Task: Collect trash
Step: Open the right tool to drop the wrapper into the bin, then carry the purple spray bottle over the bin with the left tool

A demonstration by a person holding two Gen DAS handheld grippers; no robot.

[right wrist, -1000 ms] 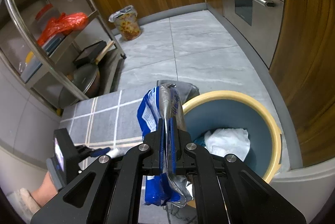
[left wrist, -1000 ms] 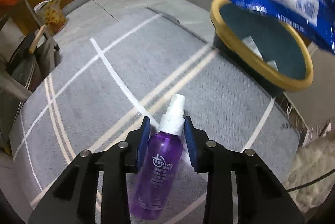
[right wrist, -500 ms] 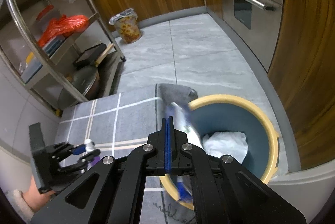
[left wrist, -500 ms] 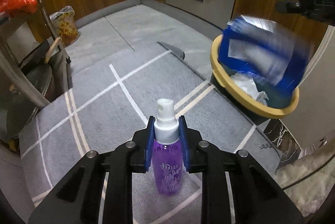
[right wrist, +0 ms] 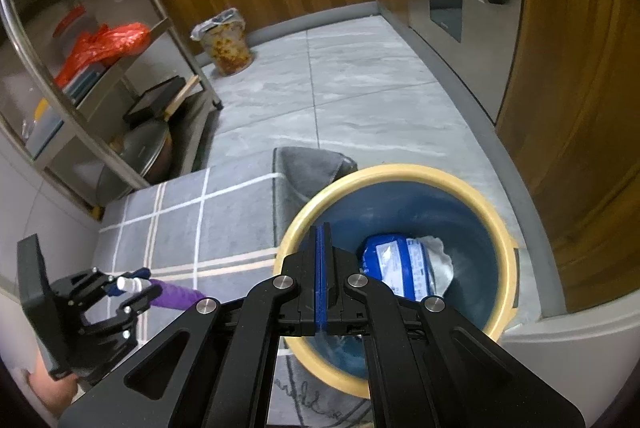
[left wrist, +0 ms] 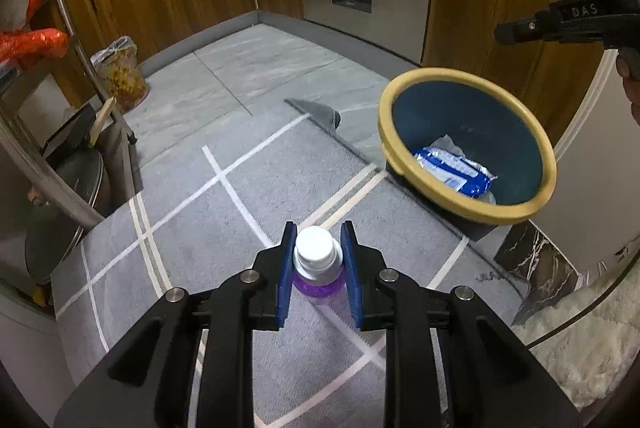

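My left gripper (left wrist: 316,260) is shut on a purple spray bottle (left wrist: 318,270) with a white cap, held above the grey rug. It also shows in the right wrist view (right wrist: 172,297), held by the left gripper (right wrist: 128,284). My right gripper (right wrist: 323,260) is shut and empty above the rim of the yellow-rimmed blue bin (right wrist: 505,268). The bin (left wrist: 404,164) holds a blue snack wrapper (right wrist: 396,268) and white crumpled paper (right wrist: 440,264). The wrapper also shows in the left wrist view (left wrist: 452,174).
A grey rug with white lines (left wrist: 224,204) covers the floor, its corner folded (right wrist: 312,168) by the bin. A metal rack (right wrist: 132,108) with pots stands left. A lined bin (right wrist: 226,42) stands by wooden cabinets. A white fluffy mat (left wrist: 580,340) lies right.
The blue wrapper left my right gripper and dropped into the bin; the right gripper is shut and empty. My left gripper closed on the purple bottle and lifted it upright.
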